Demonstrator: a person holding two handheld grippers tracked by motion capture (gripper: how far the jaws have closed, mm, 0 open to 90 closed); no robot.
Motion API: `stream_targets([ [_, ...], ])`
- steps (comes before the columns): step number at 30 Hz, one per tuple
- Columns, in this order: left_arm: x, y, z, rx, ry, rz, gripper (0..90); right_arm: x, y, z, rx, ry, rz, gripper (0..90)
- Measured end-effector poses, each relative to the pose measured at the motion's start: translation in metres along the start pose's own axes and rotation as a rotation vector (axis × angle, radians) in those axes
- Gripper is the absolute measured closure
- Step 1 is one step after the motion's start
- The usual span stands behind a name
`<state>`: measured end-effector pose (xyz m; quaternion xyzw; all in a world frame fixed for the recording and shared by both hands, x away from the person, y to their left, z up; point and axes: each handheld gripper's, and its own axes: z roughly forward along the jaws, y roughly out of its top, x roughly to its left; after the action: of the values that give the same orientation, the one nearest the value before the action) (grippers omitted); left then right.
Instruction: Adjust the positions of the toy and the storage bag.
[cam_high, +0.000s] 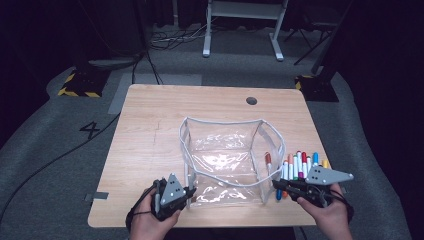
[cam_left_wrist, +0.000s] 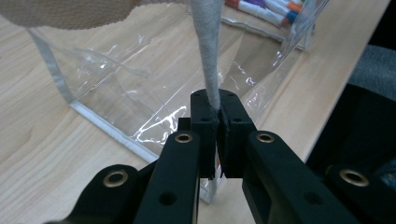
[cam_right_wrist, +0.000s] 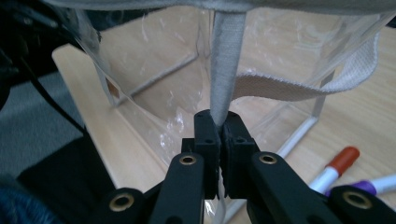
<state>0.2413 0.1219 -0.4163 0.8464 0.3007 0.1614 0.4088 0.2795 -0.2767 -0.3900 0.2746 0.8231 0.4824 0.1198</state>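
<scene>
- Left claw (cam_high: 189, 192), lower left of centre in the high view, is clamped shut on the grey fabric rim (cam_left_wrist: 208, 56) of the clear plastic pouch (cam_high: 225, 160); its own view shows the trim pinched between the pads at the very tips.
- Right claw (cam_high: 274, 186), lower right of centre, is likewise closed on the pouch's rim (cam_right_wrist: 227, 51), near the corner beside the markers.
- Pouch stands open on the table (cam_high: 150, 130), mid-frame, mouth up, held wide between the two claws; it looks empty.
- Markers (cam_high: 299, 167) lie in a loose row on the table just right of the pouch, touching or nearly touching the right claw's hand (cam_high: 327, 212).
- Risk: both bites are shallow, on trim alone. Pulling the claws further apart could slip the fabric out of one, and the soft walls would sag shut.
- Risk: pouch sits close to the near table edge (cam_high: 200, 222); a tug toward the person could drag it off.
- Risk: right hand swinging sideways could scatter or roll the markers toward the table's right edge.
- Risk: uneven lift may tip the pouch.
</scene>
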Motion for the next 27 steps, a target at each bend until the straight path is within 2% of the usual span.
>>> stream_targets([
  [1, -0.004, -0.001, -0.001, 0.002, -0.004, 0.008, 86.3, 0.004, -0.001, -0.003, 0.015, 0.002, -0.014, 86.7],
  [6, -0.018, -0.003, -0.005, 0.020, -0.057, 0.036, 84.8, 0.019, -0.008, -0.017, 0.037, 0.003, -0.013, 86.6],
  [9, -0.019, -0.001, -0.007, 0.017, -0.053, 0.039, 83.1, 0.024, -0.011, -0.020, 0.055, 0.000, -0.014, 86.6],
  [12, -0.017, -0.001, -0.010, 0.008, -0.080, 0.024, 78.8, 0.026, -0.011, -0.021, 0.065, 0.008, -0.014, 86.3],
  [13, -0.016, 0.000, -0.011, 0.003, -0.090, 0.013, 72.4, 0.026, -0.011, -0.021, 0.070, 0.014, -0.017, 83.6],
  [14, -0.016, 0.000, -0.011, -0.006, -0.088, 0.023, 65.2, 0.025, -0.010, -0.020, 0.081, 0.028, -0.018, 78.4],
  [16, -0.015, 0.001, -0.012, -0.006, -0.051, 0.050, 51.6, 0.024, -0.010, -0.019, 0.084, 0.045, -0.004, 70.4],
  [17, -0.014, 0.001, -0.013, 0.005, -0.044, 0.045, 47.0, 0.024, -0.010, -0.019, 0.094, 0.048, 0.003, 64.1],
  [18, -0.012, 0.001, -0.014, 0.011, -0.048, 0.029, 44.5, 0.023, -0.010, -0.018, 0.113, 0.049, 0.005, 60.7],
  [20, -0.009, 0.002, -0.019, 0.016, -0.054, -0.003, 40.9, 0.023, -0.010, -0.021, 0.105, 0.035, 0.015, 56.2],
  [22, -0.005, 0.003, -0.024, 0.015, -0.045, 0.002, 39.0, 0.020, -0.009, -0.024, 0.106, 0.034, 0.028, 51.4],
  [24, 0.000, 0.005, -0.027, 0.007, -0.042, 0.007, 36.3, 0.017, -0.009, -0.028, 0.115, 0.023, -0.003, 50.8],
  [27, 0.011, 0.008, -0.035, -0.001, -0.033, 0.000, 35.3, 0.011, -0.009, -0.035, 0.113, 0.012, 0.018, 48.3],
])
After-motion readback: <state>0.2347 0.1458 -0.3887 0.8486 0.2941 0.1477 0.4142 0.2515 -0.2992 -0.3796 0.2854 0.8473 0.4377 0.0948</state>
